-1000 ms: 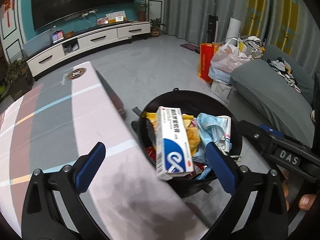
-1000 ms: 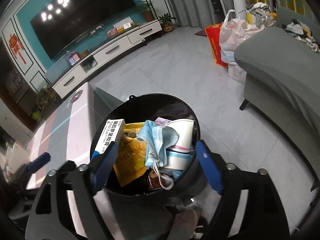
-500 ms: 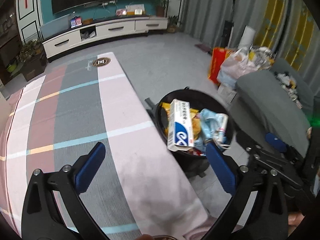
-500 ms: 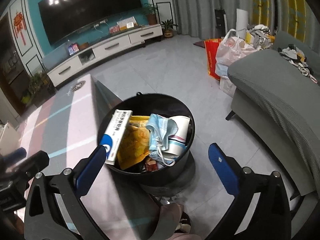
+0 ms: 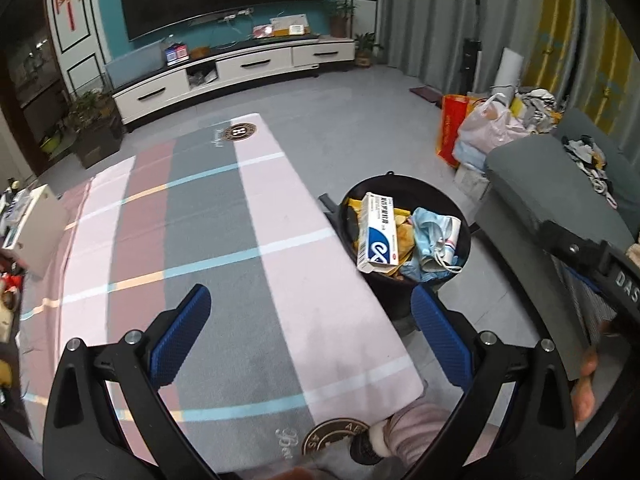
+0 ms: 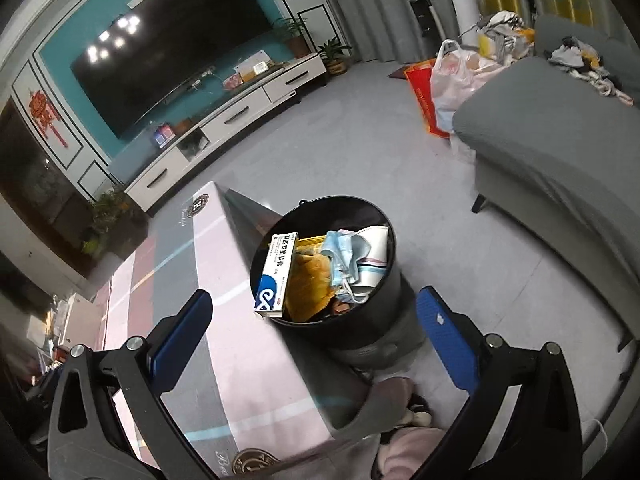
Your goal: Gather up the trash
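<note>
The room is dim and evenly lit from overhead; ceiling lamps glare as white spots on the dark television screen [image 6: 160, 52]. Both fisheye views bend straight lines and fade to black corners. The floor [image 6: 360, 152] looks soft and grainy, and the edges smear slightly.

Black bin [image 6: 362, 312] sits tight against the cloth-covered table's [image 5: 224, 248] edge, stuffed to the rim; open floor [image 6: 400, 168] beyond the bin, grey sofa [image 6: 560, 152] walling its far side.
</note>
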Demonstrator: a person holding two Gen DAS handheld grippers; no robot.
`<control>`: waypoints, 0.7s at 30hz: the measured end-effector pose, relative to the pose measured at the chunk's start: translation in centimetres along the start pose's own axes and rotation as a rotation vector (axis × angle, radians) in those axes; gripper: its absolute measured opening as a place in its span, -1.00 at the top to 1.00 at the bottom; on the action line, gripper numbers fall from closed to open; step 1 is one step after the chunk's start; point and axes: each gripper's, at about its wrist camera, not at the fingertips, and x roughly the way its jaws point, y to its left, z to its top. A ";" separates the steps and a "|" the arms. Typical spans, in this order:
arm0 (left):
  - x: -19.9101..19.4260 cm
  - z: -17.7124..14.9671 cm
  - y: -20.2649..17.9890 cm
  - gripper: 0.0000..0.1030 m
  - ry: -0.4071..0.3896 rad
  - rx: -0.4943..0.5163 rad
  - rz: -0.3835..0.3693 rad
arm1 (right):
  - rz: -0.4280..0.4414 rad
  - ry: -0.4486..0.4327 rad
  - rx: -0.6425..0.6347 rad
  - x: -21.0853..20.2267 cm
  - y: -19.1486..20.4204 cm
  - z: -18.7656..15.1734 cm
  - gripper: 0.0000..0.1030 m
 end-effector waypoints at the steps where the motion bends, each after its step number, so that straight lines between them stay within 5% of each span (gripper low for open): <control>1: -0.4 0.1 0.1 -0.94 -0.013 -0.008 0.000 | -0.039 -0.015 -0.018 -0.5 0.2 0.0 -0.94; 3: -1.3 0.3 0.2 -0.94 -0.042 -0.016 0.015 | -0.088 -0.035 -0.043 -1.1 0.5 -0.1 -0.94; 8: -2.7 0.4 0.3 -0.94 -0.094 -0.024 0.107 | -0.045 -0.001 -0.086 -1.5 1.2 -0.5 -0.94; 13: -3.1 0.3 0.4 -0.94 -0.104 -0.018 0.109 | -0.149 -0.013 -0.175 -1.1 2.7 -1.1 -0.94; 21: -2.7 0.2 0.5 -0.94 -0.094 -0.012 0.110 | -0.190 -0.010 -0.215 -0.4 3.7 -1.5 -0.94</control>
